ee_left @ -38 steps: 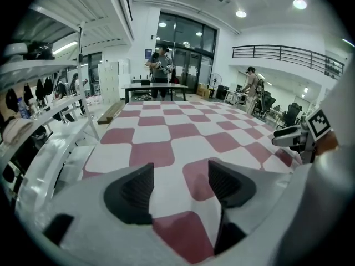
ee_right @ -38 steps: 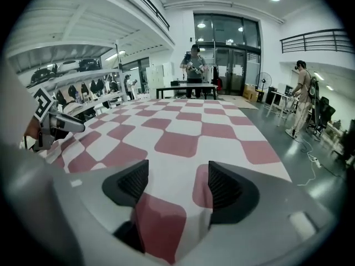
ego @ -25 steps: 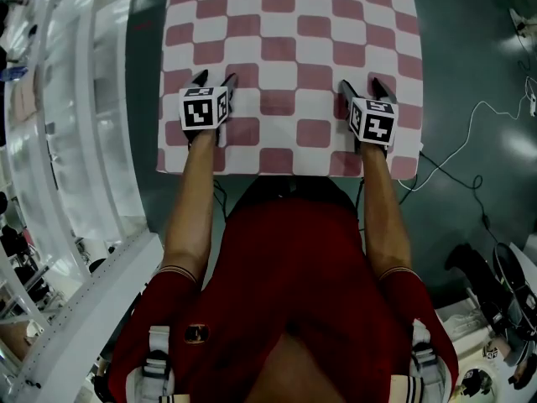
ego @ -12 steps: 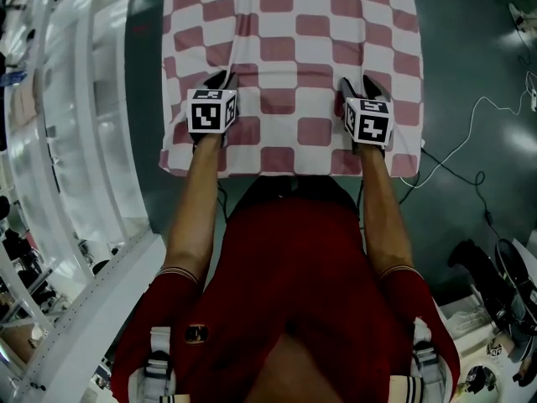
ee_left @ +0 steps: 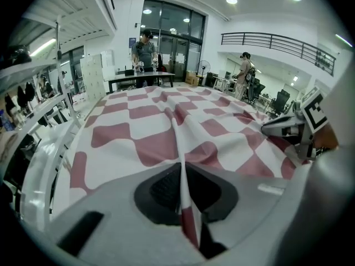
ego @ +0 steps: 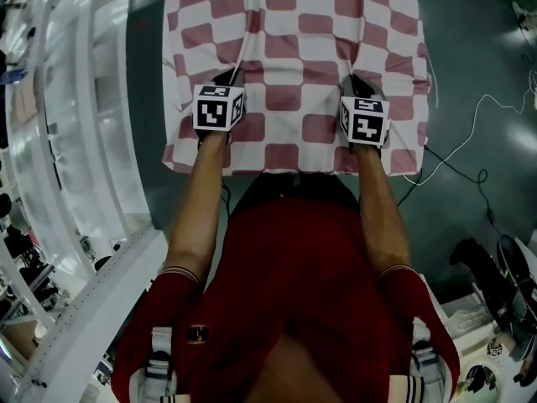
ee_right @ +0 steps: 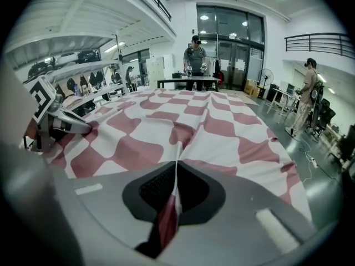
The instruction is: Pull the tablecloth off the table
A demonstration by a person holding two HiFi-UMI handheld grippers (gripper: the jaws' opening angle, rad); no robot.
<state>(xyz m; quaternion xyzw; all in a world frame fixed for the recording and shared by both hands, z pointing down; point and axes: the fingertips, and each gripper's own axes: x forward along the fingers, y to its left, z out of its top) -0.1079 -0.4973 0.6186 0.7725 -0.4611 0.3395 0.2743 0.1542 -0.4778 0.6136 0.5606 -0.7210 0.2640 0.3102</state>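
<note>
The red-and-white checked tablecloth (ego: 294,40) covers the table and hangs over its near edge. My left gripper (ego: 232,79) rests on it near the left side, jaws closing tight on a pinched-up fold (ee_left: 181,148) that the pads press from both sides. My right gripper (ego: 356,81) does the same near the right side, with a thin ridge of cloth (ee_right: 176,159) clamped between its pads. Creases run away from both grips across the cloth. Each gripper view also shows the other gripper (ee_left: 288,127) (ee_right: 60,122) lying on the cloth.
White shelving (ego: 75,141) runs along the left of the table. Cables (ego: 470,133) lie on the floor to the right. Beyond the table, a person (ee_left: 146,47) stands at a dark table (ee_left: 138,77), and another person (ee_right: 309,87) stands at the far right.
Both grippers went from open to shut, each pinching up a fold. The cloth, flat before, now shows ridges from each grip and bunching at its side edges.
</note>
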